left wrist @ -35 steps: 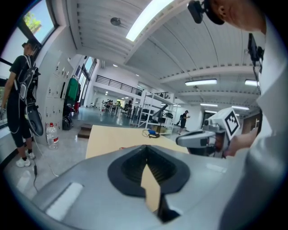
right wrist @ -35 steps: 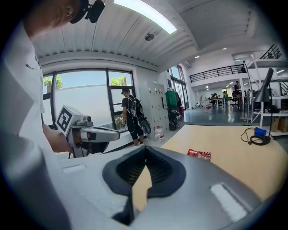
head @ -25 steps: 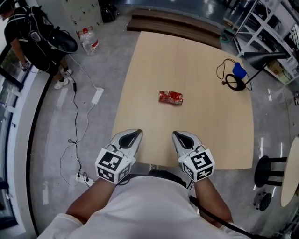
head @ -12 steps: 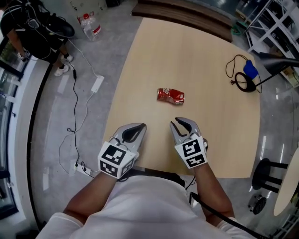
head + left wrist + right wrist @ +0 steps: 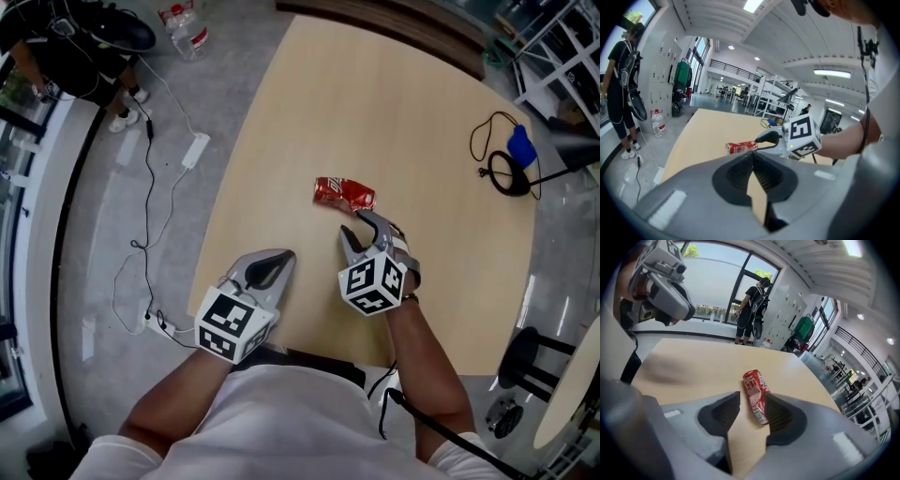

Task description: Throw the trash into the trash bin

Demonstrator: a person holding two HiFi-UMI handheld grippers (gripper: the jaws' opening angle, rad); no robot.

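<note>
On the pale wooden table (image 5: 309,94), near its middle, lies the trash: a crushed red can (image 5: 344,194), flat on its side. Just before it hangs the right gripper (image 5: 361,227), pointing down at the can. Its jaws have just been opening and now stand apart. In the right gripper view the near end of the can (image 5: 756,397) reaches toward the gap between them, close beside one jaw, but the pads do not press on it. The left gripper (image 5: 272,265) has its jaws together with nothing between them. It hovers over the near part of the table, apart from the can.

I judge that the step in hand is the reach for the can; the pick is not yet done. The next move calls for bringing the open jaws a little more forward and down, until the can's body sits between both pads, and then closing. The can lies lengthwise along the gap, so the jaws can close across its width. It may slide away if only one jaw touches it first.

Around the can the table is bare, so there is free room on every side. A black cable (image 5: 497,169) with a blue object (image 5: 521,147) lies near the far right edge, well apart. The near table edge is just behind the grippers. No trash bin shows in any view, so I cannot judge the way to it.
</note>
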